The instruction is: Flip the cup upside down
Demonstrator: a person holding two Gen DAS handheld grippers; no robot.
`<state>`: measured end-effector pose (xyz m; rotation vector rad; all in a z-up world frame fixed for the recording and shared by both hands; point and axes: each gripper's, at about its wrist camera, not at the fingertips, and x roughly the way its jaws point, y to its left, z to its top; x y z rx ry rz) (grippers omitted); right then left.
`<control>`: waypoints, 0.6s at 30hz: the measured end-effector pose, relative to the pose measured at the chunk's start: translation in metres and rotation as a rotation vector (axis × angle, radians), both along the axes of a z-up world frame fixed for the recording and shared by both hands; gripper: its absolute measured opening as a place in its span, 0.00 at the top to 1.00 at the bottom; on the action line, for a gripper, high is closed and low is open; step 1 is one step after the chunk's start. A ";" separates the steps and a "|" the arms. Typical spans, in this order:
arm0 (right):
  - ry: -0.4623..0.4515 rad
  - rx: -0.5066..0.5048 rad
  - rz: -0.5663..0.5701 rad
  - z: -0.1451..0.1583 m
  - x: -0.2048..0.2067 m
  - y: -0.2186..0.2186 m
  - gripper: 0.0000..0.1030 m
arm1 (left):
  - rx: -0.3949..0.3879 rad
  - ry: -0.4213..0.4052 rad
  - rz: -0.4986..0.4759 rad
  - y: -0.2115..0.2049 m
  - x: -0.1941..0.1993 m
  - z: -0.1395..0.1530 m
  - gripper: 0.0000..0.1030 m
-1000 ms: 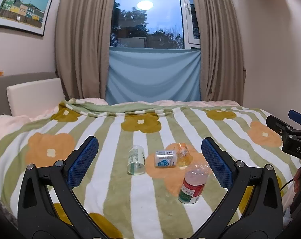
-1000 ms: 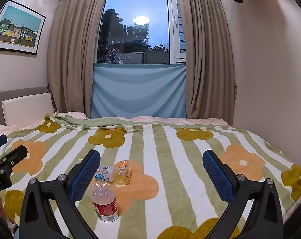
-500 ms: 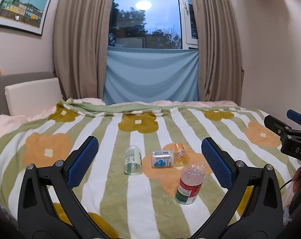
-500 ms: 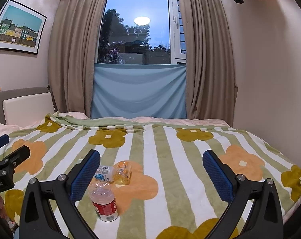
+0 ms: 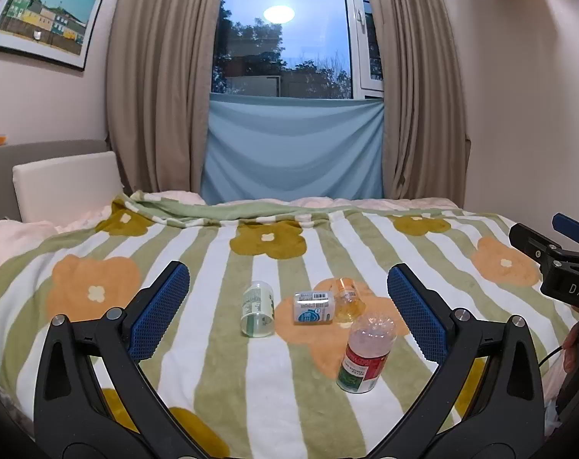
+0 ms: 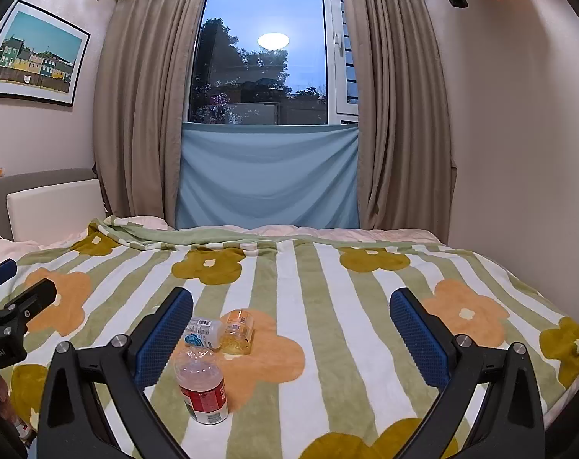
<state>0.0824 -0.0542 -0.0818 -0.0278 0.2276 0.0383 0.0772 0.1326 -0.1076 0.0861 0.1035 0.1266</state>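
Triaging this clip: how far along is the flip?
Done: the clear red-labelled plastic cup already looks inverted, dimpled base up, standing on the striped floral blanket. In hand: nothing; the left tool and right tool are open and clear of it. Left: nothing I can see.

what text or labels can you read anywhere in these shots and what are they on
"DAS": white letters, cut off by the frame edge, on the black body of the right gripper.
"Robot.AI": white letters, start cut off, on the black body of the left gripper.
Red-and-green label on the clear plastic upside-down container: print too blurred to read.
White-and-blue lying bottle: barcode visible, words unreadable.
Green-labelled lying container: unreadable.
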 end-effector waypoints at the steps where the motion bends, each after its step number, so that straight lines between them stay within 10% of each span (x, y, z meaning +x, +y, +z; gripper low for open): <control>1: 0.001 0.003 0.001 0.000 0.000 -0.001 0.00 | -0.001 0.001 -0.002 0.000 0.000 0.000 0.00; 18: -0.006 0.006 -0.004 0.003 -0.007 0.004 0.00 | 0.018 -0.008 -0.009 -0.007 -0.006 0.003 0.00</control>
